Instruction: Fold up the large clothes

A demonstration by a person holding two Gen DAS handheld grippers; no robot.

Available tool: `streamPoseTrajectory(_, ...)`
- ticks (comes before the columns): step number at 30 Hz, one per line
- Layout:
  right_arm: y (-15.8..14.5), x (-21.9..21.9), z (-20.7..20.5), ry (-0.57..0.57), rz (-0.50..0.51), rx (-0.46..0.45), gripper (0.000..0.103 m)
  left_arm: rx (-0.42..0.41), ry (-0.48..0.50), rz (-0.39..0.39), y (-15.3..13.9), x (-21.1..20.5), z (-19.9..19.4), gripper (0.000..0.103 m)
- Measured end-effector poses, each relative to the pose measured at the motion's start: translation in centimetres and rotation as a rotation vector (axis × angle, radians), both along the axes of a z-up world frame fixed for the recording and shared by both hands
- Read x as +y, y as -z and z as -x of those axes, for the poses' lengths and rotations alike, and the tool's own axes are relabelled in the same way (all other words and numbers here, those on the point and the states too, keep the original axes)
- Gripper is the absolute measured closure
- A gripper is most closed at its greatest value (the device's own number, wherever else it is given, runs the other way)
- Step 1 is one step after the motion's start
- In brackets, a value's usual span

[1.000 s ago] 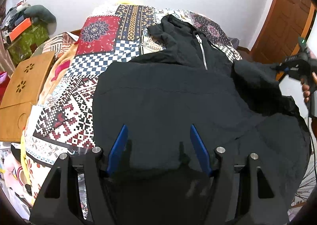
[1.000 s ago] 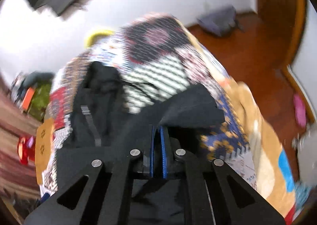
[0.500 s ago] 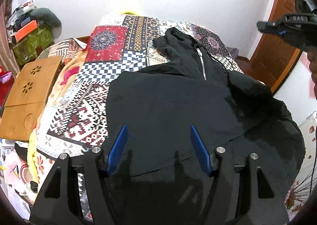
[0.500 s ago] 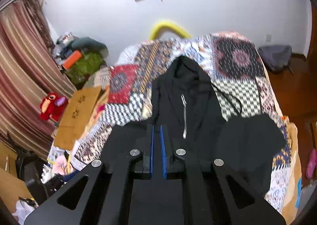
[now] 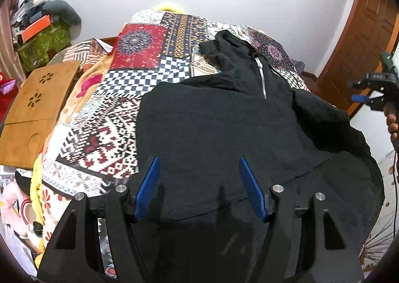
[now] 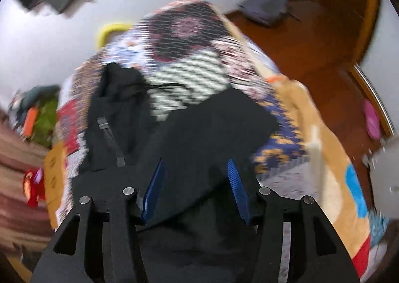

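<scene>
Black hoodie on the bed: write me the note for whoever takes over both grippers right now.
Left gripper: open, nothing between its fingers, above the lower body of the black hoodie.
Right gripper: fingers opening, over the dark sleeve; the view is blurred, but the pads do not seem to press cloth.
Hoodie lies zipper-up on the patterned quilt, hood toward the wall.
Done: the left-hand side looks folded in, with a straight edge.
Left: the sleeve on the door side is still bunched out sideways; fold it in, then likely fold the body and hood.
</scene>
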State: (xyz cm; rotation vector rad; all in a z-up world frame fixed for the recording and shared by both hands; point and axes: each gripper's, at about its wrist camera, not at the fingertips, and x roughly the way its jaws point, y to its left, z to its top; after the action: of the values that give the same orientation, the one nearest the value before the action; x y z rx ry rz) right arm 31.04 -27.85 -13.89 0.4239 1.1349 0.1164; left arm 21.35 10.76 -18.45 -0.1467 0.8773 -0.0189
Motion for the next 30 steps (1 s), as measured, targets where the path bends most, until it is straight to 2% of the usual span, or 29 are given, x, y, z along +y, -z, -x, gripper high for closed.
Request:
streamPoseTrajectory(8,6.0,-3.4,-2.3,0.097,-0.091,0.156,0.054,0.035,0.04,-0.012,1.4,-2.3,-1.9,0.038)
streamPoseTrajectory(13,6.4,-3.3,-3.4,0.112,-0.096,0.125,0.054,0.05,0.042,-0.024,2.1,-2.6,-2.7,0.038)
streamPoseTrajectory(15,6.3,-3.0,-4.0,0.115,-0.075,0.118,0.064,0.057,0.037,-0.025,2.4,-2.4,-2.8,0.038)
streamPoseTrajectory(16,6.4,-3.0,-4.3,0.112,-0.066,0.118,0.08,0.06,0.033,-0.025,2.5,-2.3,-2.9,0.038)
streamPoseTrajectory(17,6.6,-2.9,-4.7,0.103,-0.067,0.12,0.088,0.062,0.029,-0.023,2.5,-2.2,-2.9,0.038)
streamPoseTrajectory(19,6.8,-2.7,-5.2,0.094,-0.073,0.119,0.092,0.061,0.021,-0.02,2.6,-1.9,-2.8,0.038)
streamPoseTrajectory(22,5.6,-2.2,-5.1,0.083,-0.086,0.073,0.097,0.05,0.011,-0.019,2.4,-1.4,-2.4,0.038)
streamPoseTrajectory(24,3.7,-1.3,-4.7,0.057,-0.081,0.026,0.099,0.039,0.003,-0.022,2.2,-1.1,-2.1,0.038)
streamPoseTrajectory(30,-4.6,5.3,-2.1,-0.139,-0.069,-0.16,0.099,0.015,-0.014,-0.015,1.2,0.0,-1.4,0.038)
